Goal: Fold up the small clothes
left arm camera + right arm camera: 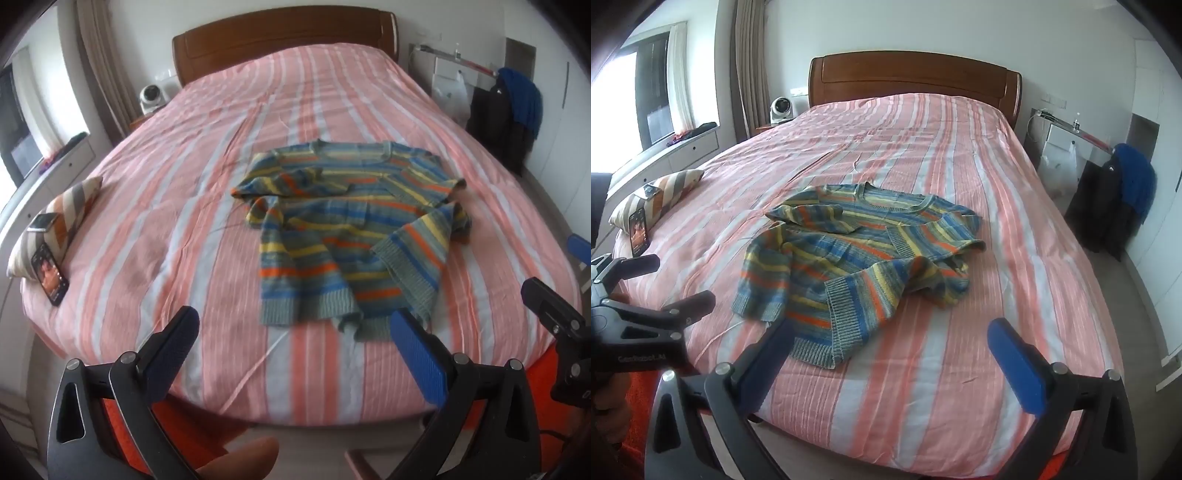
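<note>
A striped knit sweater (351,229) in blue, yellow, orange and grey-green lies on the bed (147,229), roughly at mid-width and toward the foot end, on a bedspread of pink and white stripes. The garment is crumpled: its neckline faces the wooden headboard (284,40), its ribbed hem faces the foot of the bed, and both sleeves are drawn in over the body, with one ribbed cuff lying across the lower front. The left hand-held gripper (295,332) is tilted downward above the foot edge of the bed; its jaws are spread wide, nothing is between them, and the pads do not touch the sweater. The right hand-held gripper (897,339) is likewise tilted downward with its jaws spread wide and nothing between them; in the right wrist view its left finger overlaps the sweater's hem, but contact cannot be determined. Each gripper appears at the edge of the other's view. A striped cushion (59,221) rests at the left edge of the bed, with a phone (50,273) leaning against it, screen lit, and a second small device (42,223) lying on top. A white round appliance (150,98) stands on the nightstand left of the headboard. Right of the bed, dark and blue garments (517,110) hang over an upright item beside a white unit. Part of a person's hand (240,461) shows at the bottom of the left wrist view.
</note>
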Demonstrator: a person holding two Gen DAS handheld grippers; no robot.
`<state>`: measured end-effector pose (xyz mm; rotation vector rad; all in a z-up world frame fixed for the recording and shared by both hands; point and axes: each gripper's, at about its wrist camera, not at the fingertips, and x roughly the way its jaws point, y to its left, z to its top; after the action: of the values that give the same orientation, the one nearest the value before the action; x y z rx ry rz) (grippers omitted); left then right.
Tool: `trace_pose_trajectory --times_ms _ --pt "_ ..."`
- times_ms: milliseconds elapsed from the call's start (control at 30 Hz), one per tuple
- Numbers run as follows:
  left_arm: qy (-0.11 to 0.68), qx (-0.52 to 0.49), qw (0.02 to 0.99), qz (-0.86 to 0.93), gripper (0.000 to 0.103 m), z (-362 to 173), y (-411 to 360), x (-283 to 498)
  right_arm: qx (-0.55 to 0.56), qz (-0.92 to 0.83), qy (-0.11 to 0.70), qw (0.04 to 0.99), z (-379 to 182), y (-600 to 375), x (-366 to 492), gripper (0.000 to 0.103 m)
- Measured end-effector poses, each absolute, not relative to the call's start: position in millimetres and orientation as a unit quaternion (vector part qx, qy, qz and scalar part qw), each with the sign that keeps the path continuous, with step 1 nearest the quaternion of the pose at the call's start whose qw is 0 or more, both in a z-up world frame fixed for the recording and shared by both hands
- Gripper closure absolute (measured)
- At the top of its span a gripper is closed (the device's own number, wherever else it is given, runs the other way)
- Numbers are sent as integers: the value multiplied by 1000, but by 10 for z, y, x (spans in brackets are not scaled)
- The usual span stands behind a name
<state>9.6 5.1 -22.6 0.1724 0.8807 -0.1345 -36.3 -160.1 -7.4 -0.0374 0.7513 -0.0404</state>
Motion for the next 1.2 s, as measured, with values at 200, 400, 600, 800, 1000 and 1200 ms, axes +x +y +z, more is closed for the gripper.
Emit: trace_pose_trajectory --times_ms 200,400,600,800,1000,1200 --pt "426 86 898 -67 0 -271 56 96 -14 -11 374 927 -107 -1569 -329 0" --pt "430 90 895 -76 0 -317 5 79 -16 -20 382 924 -123 -1586 -306 0" --pt "436 95 891 -81 0 -356 -30 90 -25 -40 389 920 -145 -1594 -271 0" --pt "461 96 879 -75 0 -457 -22 148 -38 -74 391 917 -149 -1639 -241 0" --pt "463 97 878 -71 0 -491 -3 160 -48 -99 399 910 -199 -1701 -222 0" --pt "462 98 879 -67 0 -492 20 169 -45 -99 402 909 -206 -1713 -228 0"
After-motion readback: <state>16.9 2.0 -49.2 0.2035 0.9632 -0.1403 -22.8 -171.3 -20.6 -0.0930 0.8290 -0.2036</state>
